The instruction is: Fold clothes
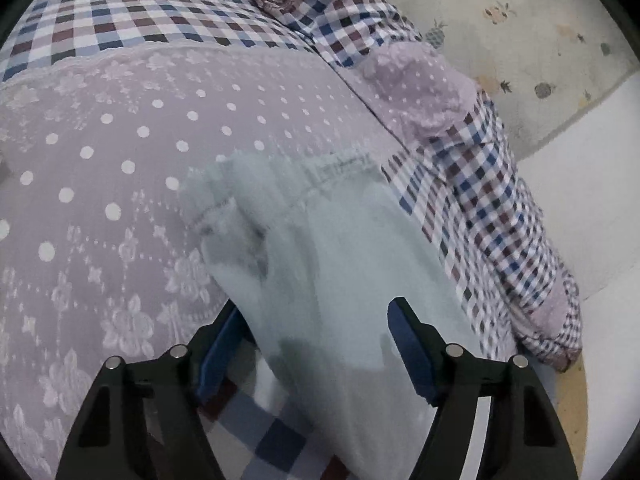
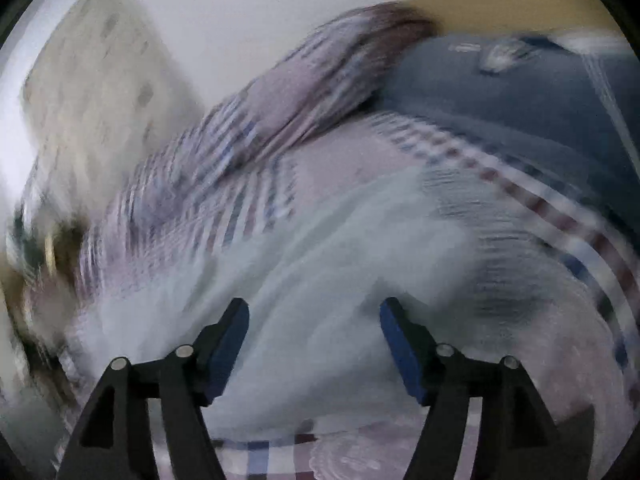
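A pale mint garment (image 1: 320, 248) lies on a bed covered in lilac dotted lace fabric (image 1: 120, 152) with a checked border. My left gripper (image 1: 316, 320) is open just above the garment, its blue pads (image 1: 408, 344) spread to either side of the cloth. In the right wrist view the same pale garment (image 2: 320, 264) shows through heavy motion blur. My right gripper (image 2: 314, 316) is open over it, with nothing between its fingers (image 2: 230, 340).
A checked duvet edge (image 1: 480, 200) hangs over the bed's right side. Beyond it are a white floor (image 1: 580, 208) and a fruit-print rug (image 1: 520, 40). A dark blue fabric (image 2: 500, 96) lies at the upper right in the right wrist view.
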### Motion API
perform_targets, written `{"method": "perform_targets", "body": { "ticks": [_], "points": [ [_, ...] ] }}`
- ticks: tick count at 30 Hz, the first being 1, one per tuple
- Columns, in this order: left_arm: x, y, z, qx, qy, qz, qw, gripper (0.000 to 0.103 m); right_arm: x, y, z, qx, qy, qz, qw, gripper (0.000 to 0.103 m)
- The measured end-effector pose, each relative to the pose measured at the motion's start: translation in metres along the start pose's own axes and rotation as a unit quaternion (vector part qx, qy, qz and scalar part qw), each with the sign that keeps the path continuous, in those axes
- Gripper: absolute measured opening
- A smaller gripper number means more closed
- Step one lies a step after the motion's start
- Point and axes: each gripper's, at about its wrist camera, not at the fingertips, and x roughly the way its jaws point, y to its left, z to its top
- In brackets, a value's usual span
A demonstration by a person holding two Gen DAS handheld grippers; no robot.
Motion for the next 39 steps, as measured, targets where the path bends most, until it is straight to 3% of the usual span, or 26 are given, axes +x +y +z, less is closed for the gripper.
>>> {"method": "perform_targets", "body": {
  "ticks": [3, 6, 9, 11, 12, 17, 22, 26, 31, 36, 39],
  "points": [
    [0.008, -0.003, 0.007, 0.016, 0.004, 0.005, 0.9999, 0.076, -0.022, -0.04, 0.001, 0.121, -0.023, 0.002, 0.992, 0.078],
    [0.018, -0.004, 0.015, 0.015, 0.007, 0.005, 0.9998, 0.076, -0.016, -0.061, -0.008, 0.177, 0.003, 0.002, 0.984, 0.079],
    [0.021, 0.0, 0.02, -0.007, 0.002, 0.0, 1.0, 0.073, 0.002, -0.065, -0.016, 0.191, 0.046, -0.013, 0.98, 0.079],
    [0.022, 0.003, 0.023, -0.02, 0.001, 0.004, 0.9998, 0.044, 0.006, -0.066, -0.018, 0.203, 0.049, -0.023, 0.978, 0.079],
    [0.023, 0.005, 0.024, -0.022, 0.001, 0.014, 0.9997, 0.036, 0.008, -0.067, -0.019, 0.21, 0.051, -0.028, 0.976, 0.079],
    [0.023, 0.008, 0.024, -0.015, 0.001, 0.014, 0.9998, 0.031, 0.019, -0.069, -0.026, 0.233, 0.053, -0.052, 0.97, 0.081],
    [0.023, 0.009, 0.023, -0.013, -0.002, 0.012, 0.9998, 0.029, 0.03, -0.058, -0.024, 0.219, 0.043, -0.064, 0.973, 0.086],
    [0.023, 0.01, 0.023, -0.01, -0.002, 0.007, 0.9999, 0.025, 0.029, -0.067, -0.021, 0.246, 0.021, -0.049, 0.968, 0.088],
    [0.025, 0.009, 0.024, -0.002, 0.0, 0.007, 1.0, 0.021, 0.044, -0.059, -0.014, 0.209, 0.048, -0.082, 0.973, 0.09],
    [0.025, 0.008, 0.029, 0.007, 0.002, 0.007, 0.9999, 0.018, 0.033, -0.068, -0.019, 0.259, 0.042, -0.083, 0.961, 0.09],
    [0.026, 0.007, 0.029, 0.009, 0.0, 0.005, 0.9999, 0.017, 0.036, -0.065, -0.019, 0.238, 0.051, -0.1, 0.965, 0.09]
  ]
}}
